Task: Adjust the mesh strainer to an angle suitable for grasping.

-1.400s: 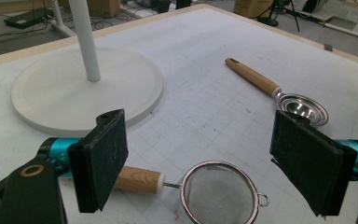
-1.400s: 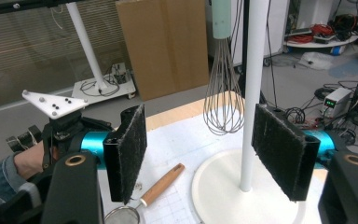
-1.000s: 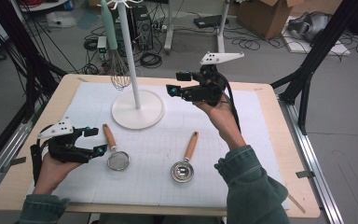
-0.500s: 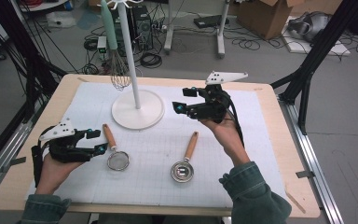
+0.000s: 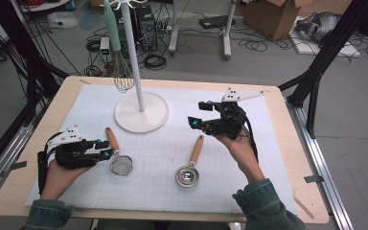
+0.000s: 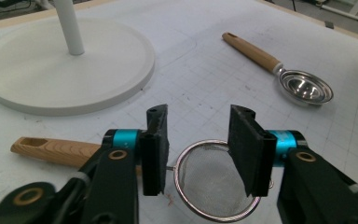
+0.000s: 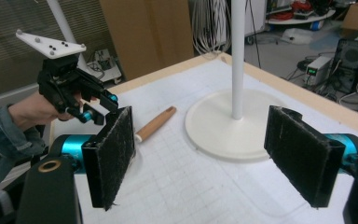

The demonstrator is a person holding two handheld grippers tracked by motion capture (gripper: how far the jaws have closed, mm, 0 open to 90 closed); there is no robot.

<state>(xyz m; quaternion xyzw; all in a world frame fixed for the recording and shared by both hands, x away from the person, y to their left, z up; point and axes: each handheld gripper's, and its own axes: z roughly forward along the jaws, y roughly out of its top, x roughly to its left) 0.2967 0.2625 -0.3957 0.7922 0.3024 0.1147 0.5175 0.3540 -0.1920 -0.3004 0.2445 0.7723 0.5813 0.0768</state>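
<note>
Wooden-handled round mesh strainer [image 5: 118,158] lies at the left of the white gridded mat [image 5: 172,187] in the high view, handle pointing away from the person. Left gripper [image 5: 106,148], black with blue joints, rests low on the mat with its tips at the strainer's handle, just above the mesh bowl. Right gripper [image 5: 197,113] is held off the surface at right, aimed toward the round white stand base [image 5: 141,111]. Below it lies the wooden-handled steel measuring spoon [image 5: 191,165], apart from both grippers. A wire whisk with a pale green handle [image 5: 120,67] hangs beside the stand's pole.

Left gripper view: left gripper [image 6: 200,154] shows its jaws at a middling gap, having just been closing. The strainer [image 6: 209,184] sits below and between them, its rim passing under the right pad, handle running off to the left behind the left jaw. Whether the pads press on it cannot be told; a gap shows on each side. The measuring spoon [image 6: 284,74] lies farther off at upper right, the stand base [image 6: 70,74] at upper left.

Right gripper view: right gripper [image 7: 205,154] has its jaws wide, just opening further, with nothing between them. Beyond them are the stand base [image 7: 233,126], the strainer's handle [image 7: 156,122] and the left gripper [image 7: 93,105] in the person's hand.
</note>
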